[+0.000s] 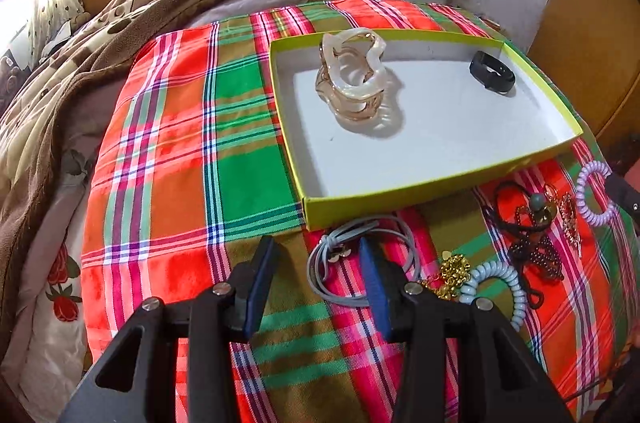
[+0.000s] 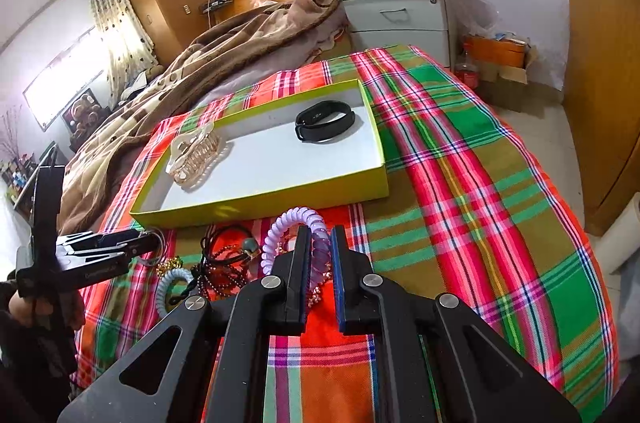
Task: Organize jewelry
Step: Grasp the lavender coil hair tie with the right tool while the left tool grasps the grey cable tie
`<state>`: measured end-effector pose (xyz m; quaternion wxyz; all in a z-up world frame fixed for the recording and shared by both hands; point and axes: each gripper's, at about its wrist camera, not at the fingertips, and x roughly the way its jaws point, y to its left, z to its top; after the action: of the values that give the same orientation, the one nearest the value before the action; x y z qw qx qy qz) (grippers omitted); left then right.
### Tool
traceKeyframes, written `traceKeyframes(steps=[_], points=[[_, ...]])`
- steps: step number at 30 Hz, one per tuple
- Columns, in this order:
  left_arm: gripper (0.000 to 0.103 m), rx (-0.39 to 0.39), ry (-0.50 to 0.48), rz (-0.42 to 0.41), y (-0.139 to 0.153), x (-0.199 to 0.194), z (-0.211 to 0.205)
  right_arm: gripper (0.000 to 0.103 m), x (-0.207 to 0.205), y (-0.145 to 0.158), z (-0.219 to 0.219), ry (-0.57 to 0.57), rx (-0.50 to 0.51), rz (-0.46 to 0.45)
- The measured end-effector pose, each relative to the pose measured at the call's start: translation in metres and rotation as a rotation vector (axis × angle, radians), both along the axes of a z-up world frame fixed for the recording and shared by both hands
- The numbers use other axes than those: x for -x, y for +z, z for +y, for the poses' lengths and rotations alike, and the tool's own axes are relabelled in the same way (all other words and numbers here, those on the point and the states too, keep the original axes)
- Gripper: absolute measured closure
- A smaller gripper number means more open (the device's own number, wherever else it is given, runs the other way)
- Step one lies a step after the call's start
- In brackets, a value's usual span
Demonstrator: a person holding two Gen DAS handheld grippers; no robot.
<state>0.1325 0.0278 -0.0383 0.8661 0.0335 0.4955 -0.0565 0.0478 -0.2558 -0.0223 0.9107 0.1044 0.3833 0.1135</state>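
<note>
Left wrist view:
Tongs: left tongs (image 1: 316, 255) stand released, blue pads wide apart, nothing pinched; the right pad overlaps a looped grey cord necklace (image 1: 352, 263) lying on the plaid cloth (image 1: 168, 159) spread over the bed.
Box: shallow yellow-green cardboard box with a white floor (image 1: 440, 183) lies on the cloth; in it stand a translucent beige plastic claw hair clip (image 1: 356, 83) and, well apart near the far corner, a black rubber wristband (image 1: 493, 75).
Loose pieces: gold bead chain (image 1: 454, 275), pale blue spiral hair tie (image 1: 500, 287) and dark red bead string (image 1: 540, 255) lie close together in front of the box.

Right wrist view:
Tongs: right tongs (image 2: 320, 247) are clenched on a lilac spiral hair tie (image 2: 288, 223), its coil pinched between the pads just in front of the box (image 2: 260, 203).
Box contents: claw clip (image 2: 196, 159) sits at the left end, wristband (image 2: 326, 121) toward the far right.
Other tongs: left tongs (image 2: 140, 243) are at the left, over the grey cord.
</note>
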Motion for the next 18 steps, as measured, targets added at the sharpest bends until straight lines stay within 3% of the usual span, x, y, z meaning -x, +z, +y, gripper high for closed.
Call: traceKeyframes(steps=[8,18], points=[[0.084,0.002,-0.021,-0.012,0.0015,0.0039,-0.0075,0.093,-0.0047,-0.0026,0.0017,0.010,-0.007,0.004],[0.085,0.015,0.003,-0.016,0.0026,0.0081,-0.0034,0.093,-0.0051,-0.0029,0.0002,0.008,-0.009,0.004]])
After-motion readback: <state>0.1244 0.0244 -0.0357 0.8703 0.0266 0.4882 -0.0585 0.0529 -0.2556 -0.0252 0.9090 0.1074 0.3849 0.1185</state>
